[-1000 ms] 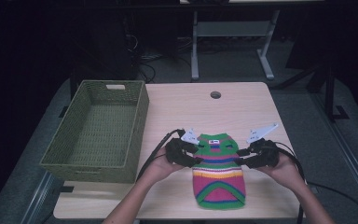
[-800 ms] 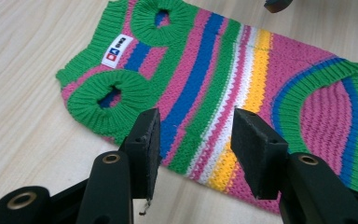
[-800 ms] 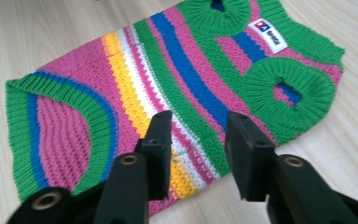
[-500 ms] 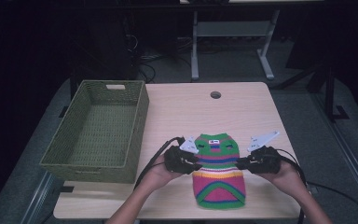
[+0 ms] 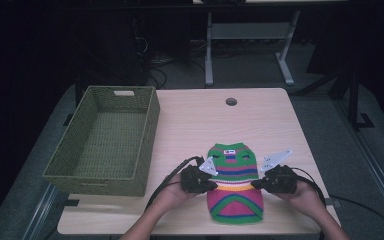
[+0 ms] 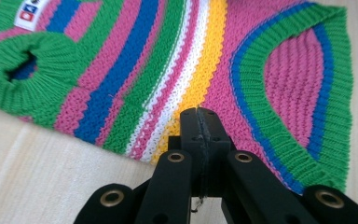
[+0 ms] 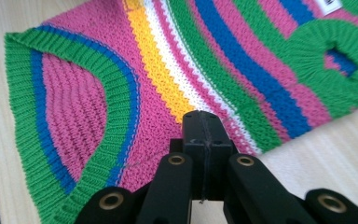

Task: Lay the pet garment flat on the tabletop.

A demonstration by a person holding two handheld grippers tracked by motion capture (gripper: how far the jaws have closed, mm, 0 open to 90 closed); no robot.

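A small knitted sweater (image 5: 234, 187) with green, pink, blue, white and yellow stripes lies flat on the wooden table (image 5: 195, 120), neck end away from me. My left gripper (image 5: 211, 184) sits at its left edge and my right gripper (image 5: 256, 185) at its right edge. Both pairs of jaws have just been closing. In the left gripper view the gripper (image 6: 199, 114) is shut with its tips over the sweater (image 6: 168, 70) edge at the yellow stripe. In the right gripper view the gripper (image 7: 201, 116) is pinched at the sweater (image 7: 214, 56) edge by the pink band.
An empty green woven basket (image 5: 100, 177) stands on the left side of the table. A round cable hole (image 5: 231, 101) sits near the far edge. Bare wood lies between the basket and the sweater. Dark floor and a metal stand are beyond the table.
Both hands have moved toward me and down along the sweater's sides, from near its shoulders to its middle. Both pairs of jaws have closed at its edges.
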